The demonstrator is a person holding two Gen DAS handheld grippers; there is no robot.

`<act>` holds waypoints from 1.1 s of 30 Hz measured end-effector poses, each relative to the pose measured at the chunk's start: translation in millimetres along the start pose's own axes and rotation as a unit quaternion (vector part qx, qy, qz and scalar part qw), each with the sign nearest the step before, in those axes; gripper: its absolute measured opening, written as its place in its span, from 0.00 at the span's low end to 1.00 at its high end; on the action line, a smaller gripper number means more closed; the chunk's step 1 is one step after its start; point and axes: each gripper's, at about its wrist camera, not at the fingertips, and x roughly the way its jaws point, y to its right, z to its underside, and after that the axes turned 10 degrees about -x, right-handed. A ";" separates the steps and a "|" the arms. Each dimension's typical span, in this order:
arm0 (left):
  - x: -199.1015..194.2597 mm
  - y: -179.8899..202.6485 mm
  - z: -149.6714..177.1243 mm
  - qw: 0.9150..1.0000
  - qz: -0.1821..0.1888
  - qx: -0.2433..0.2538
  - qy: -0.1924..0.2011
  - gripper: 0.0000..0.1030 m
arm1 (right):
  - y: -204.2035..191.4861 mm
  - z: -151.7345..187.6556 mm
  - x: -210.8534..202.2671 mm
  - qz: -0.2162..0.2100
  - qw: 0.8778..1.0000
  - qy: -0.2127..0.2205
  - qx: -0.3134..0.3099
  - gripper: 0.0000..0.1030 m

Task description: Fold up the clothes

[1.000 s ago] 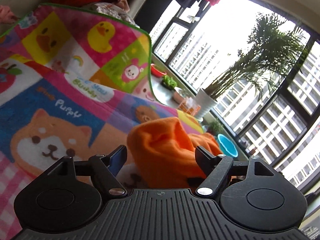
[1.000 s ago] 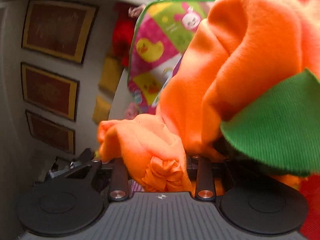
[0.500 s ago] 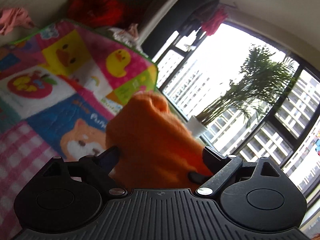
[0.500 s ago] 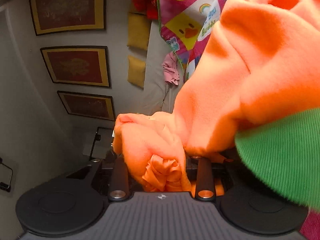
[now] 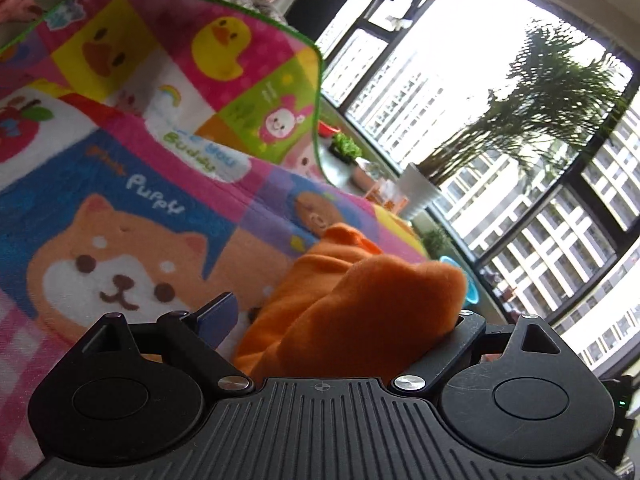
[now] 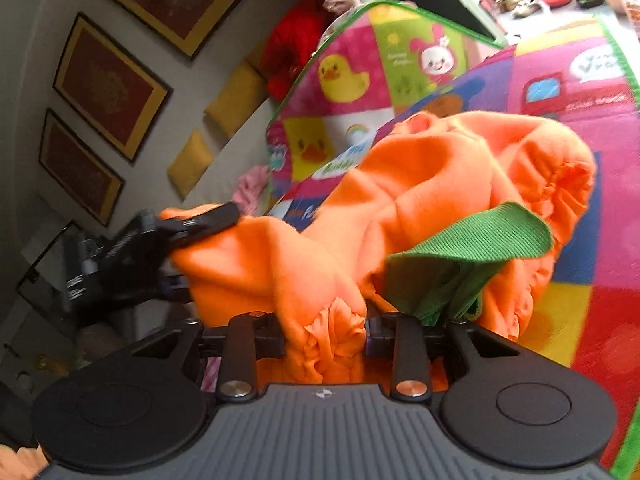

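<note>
Folding barely begun: orange garment (image 6: pixel 432 184) with green cuff (image 6: pixel 476 236) hangs bunched over the play mat (image 5: pixel 120 184), right hand-held gripper (image 6: pixel 326 330) clenched on a gathered hem, left hand-held gripper (image 5: pixel 340 312) spread wide around cloth, apparently not pinching.

This is a home living room high up in a city flat. A cartoon play mat (image 5: pixel 168 128) with ducks and a puppy covers the surface. At two o'clock in the left wrist view, tall windows (image 5: pixel 520 184) face apartment blocks behind a potted palm (image 5: pixel 552 92). At ten o'clock in the right wrist view, framed pictures (image 6: pixel 108 88) hang above yellow cushions (image 6: pixel 236 96).
</note>
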 end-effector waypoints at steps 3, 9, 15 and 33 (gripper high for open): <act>-17.9 7.0 3.9 1.000 0.017 0.017 0.005 0.93 | -1.6 -2.5 -3.2 0.041 0.998 0.018 -0.039 0.30; -27.9 -1.4 13.8 0.999 -0.006 0.035 -0.007 0.94 | -28.9 3.2 -16.9 0.166 0.955 0.055 -0.239 0.31; 14.7 -5.9 5.4 0.999 -0.035 0.003 -0.018 0.94 | -11.1 -8.4 -23.1 0.126 0.975 0.019 -0.184 0.32; 35.1 -18.8 -11.8 0.994 -0.105 0.012 -0.029 0.94 | -45.6 1.3 -25.5 0.013 0.987 -0.011 -0.160 0.38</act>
